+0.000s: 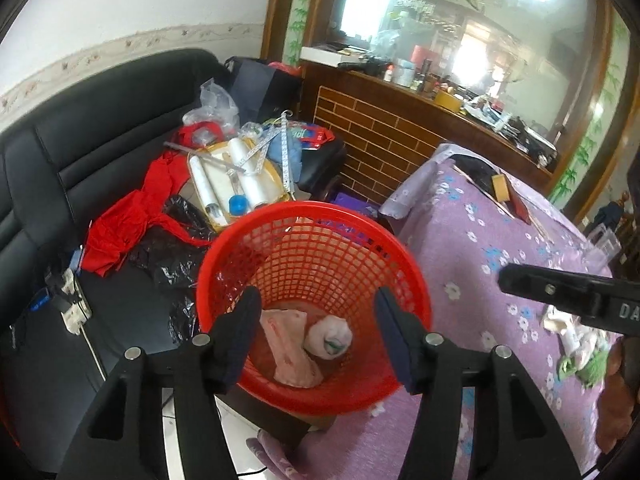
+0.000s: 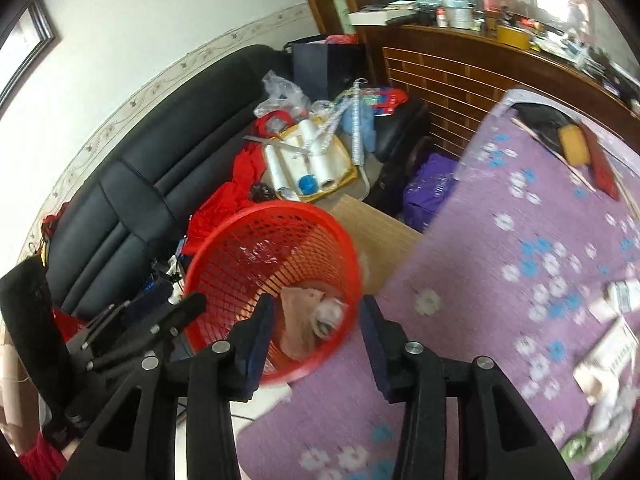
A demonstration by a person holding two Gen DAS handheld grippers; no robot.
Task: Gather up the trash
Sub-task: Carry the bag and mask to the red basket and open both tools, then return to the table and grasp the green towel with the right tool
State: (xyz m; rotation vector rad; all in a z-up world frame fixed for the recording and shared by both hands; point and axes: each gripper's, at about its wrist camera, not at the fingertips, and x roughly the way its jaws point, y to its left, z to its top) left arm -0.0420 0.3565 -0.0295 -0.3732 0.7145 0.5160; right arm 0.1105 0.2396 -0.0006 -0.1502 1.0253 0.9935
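Note:
A red mesh basket (image 1: 224, 264) stands beside the table with the purple flowered cloth (image 1: 500, 240). Inside lie a pink plastic bag (image 1: 292, 356) and a white crumpled ball (image 1: 330, 336). My left gripper (image 1: 316, 312) is open and empty right above the basket. My right gripper (image 2: 316, 320) is open and empty over the basket's near rim (image 2: 224, 240); the bag (image 2: 298, 320) and ball (image 2: 328, 314) show between its fingers. A right finger (image 1: 560, 292) also shows in the left wrist view, above crumpled white and green trash (image 1: 580, 348) on the cloth. More paper trash (image 2: 612, 344) lies at the right.
A black sofa (image 1: 100, 128) behind the basket holds red cloth (image 1: 132, 224), a black bag (image 1: 176, 248) and a tray of white rolls (image 1: 236, 180). A wooden counter (image 1: 400, 132) with clutter stands at the back. A yellow block (image 2: 574, 144) lies at the table's far end.

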